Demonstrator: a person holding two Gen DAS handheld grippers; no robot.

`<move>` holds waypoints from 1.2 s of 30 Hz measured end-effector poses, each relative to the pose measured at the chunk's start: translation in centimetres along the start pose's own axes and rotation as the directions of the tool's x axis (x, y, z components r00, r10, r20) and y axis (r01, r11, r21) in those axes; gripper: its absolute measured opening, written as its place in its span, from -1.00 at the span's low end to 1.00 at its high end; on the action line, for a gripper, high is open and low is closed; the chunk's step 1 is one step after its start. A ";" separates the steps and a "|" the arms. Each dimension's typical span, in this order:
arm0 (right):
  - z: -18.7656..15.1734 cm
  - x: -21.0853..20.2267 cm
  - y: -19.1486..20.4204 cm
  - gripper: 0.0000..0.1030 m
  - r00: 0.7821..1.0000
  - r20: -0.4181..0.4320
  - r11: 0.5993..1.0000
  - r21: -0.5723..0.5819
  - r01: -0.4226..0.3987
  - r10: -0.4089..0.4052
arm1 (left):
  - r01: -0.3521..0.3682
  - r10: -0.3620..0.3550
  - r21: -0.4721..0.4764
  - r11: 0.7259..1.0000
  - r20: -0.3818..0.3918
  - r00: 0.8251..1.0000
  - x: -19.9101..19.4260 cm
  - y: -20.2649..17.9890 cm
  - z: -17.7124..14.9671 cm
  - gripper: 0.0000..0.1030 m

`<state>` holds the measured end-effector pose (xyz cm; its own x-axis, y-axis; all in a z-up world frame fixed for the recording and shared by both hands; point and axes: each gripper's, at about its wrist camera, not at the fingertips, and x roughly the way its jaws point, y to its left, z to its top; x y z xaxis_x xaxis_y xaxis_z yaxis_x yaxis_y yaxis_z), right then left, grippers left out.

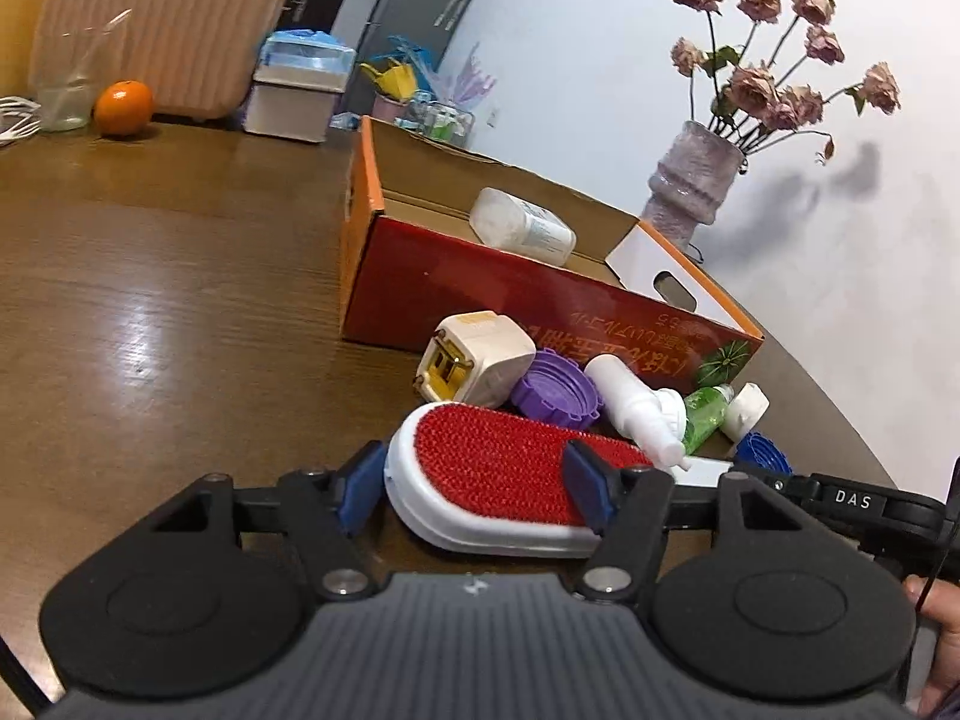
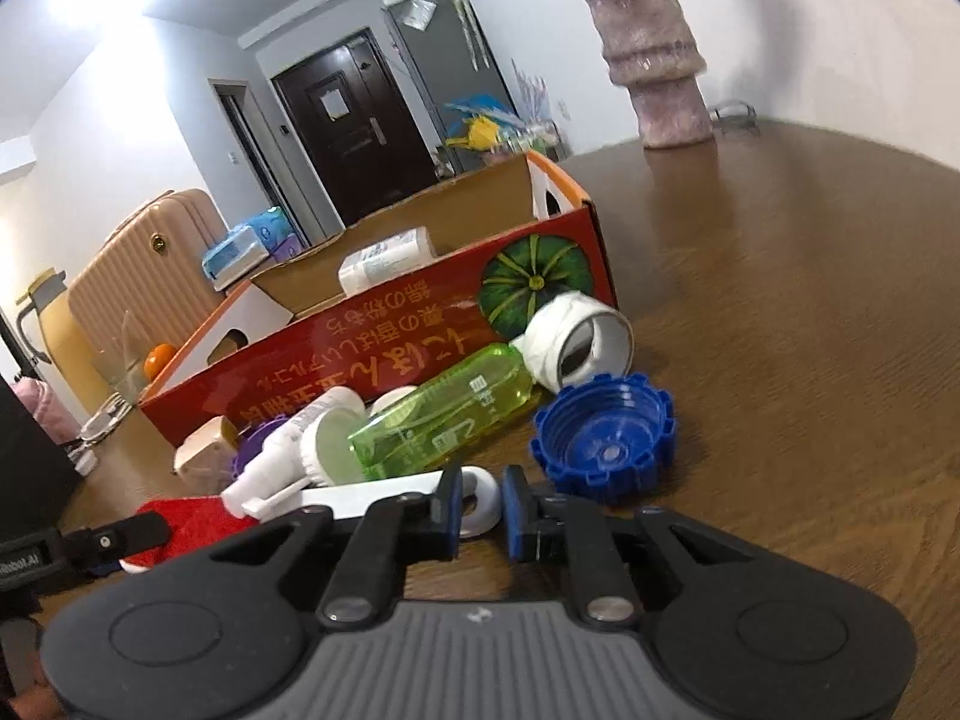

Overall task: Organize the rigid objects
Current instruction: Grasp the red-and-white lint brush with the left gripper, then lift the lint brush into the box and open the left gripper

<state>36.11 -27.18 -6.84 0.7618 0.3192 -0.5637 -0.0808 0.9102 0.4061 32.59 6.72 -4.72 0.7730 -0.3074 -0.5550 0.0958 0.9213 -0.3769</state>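
My left gripper (image 1: pixel 477 489) had its blue pads pressed on either side of the lint brush (image 1: pixel 498 474), pinching its wide white-and-red head, which lay flat on the wooden table (image 1: pixel 150 300) right in front of me. My right gripper (image 2: pixel 483 507) was pressed together on the white ring (image 2: pixel 480 501) at the end of the same brush's handle, the ring caught between the two blue pads. Just beyond the brush sat the pile: a cream plug adapter (image 1: pixel 474 357), a purple cap (image 1: pixel 555 387), a white spray bottle (image 1: pixel 636 408), a green bottle (image 2: pixel 444 414) and a blue cap (image 2: pixel 603 435), all crowded against the red cardboard box (image 1: pixel 510 294), where a white bottle (image 1: pixel 522 225) already lay inside. The left view alone showed the orange (image 1: pixel 123 108), the glass (image 1: pixel 72 84) beside it and the dried roses (image 1: pixel 780 48) above the vase (image 1: pixel 690 180). The right view alone showed the dark door (image 2: pixel 354 120), a white tube section (image 2: pixel 582 345) lying open-ended near the box's corner, and my other gripper's black finger beside the brush's red bristles.
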 end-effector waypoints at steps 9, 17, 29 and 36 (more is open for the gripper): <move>-2.9 -6.9 1.3 -0.72 0.997 0.062 0.998 0.040 -0.045 0.042 | -0.020 0.018 0.023 1.000 0.082 0.996 -8.0 -2.6 -2.7 0.22; -4.6 -15.1 2.7 -0.72 0.979 0.178 0.995 -0.006 -0.102 0.102 | -0.005 -0.008 0.065 0.998 0.202 0.979 -16.0 -5.8 -5.0 0.22; -5.7 -21.4 2.0 -0.72 0.946 0.300 0.991 0.011 -0.133 0.124 | 0.008 -0.041 0.119 0.993 0.271 0.962 -19.9 -9.6 -5.8 0.22; -4.5 -19.9 1.3 -0.72 0.948 0.303 0.994 0.023 -0.107 0.095 | 0.014 -0.049 0.135 0.991 0.259 0.965 -17.4 -10.0 -4.2 0.22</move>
<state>17.94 -31.16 1.73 0.9096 0.3089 -0.2779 -0.1470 0.8648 0.4801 15.56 1.87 5.63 0.9034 -0.2797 -0.3249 0.1900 0.9406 -0.2813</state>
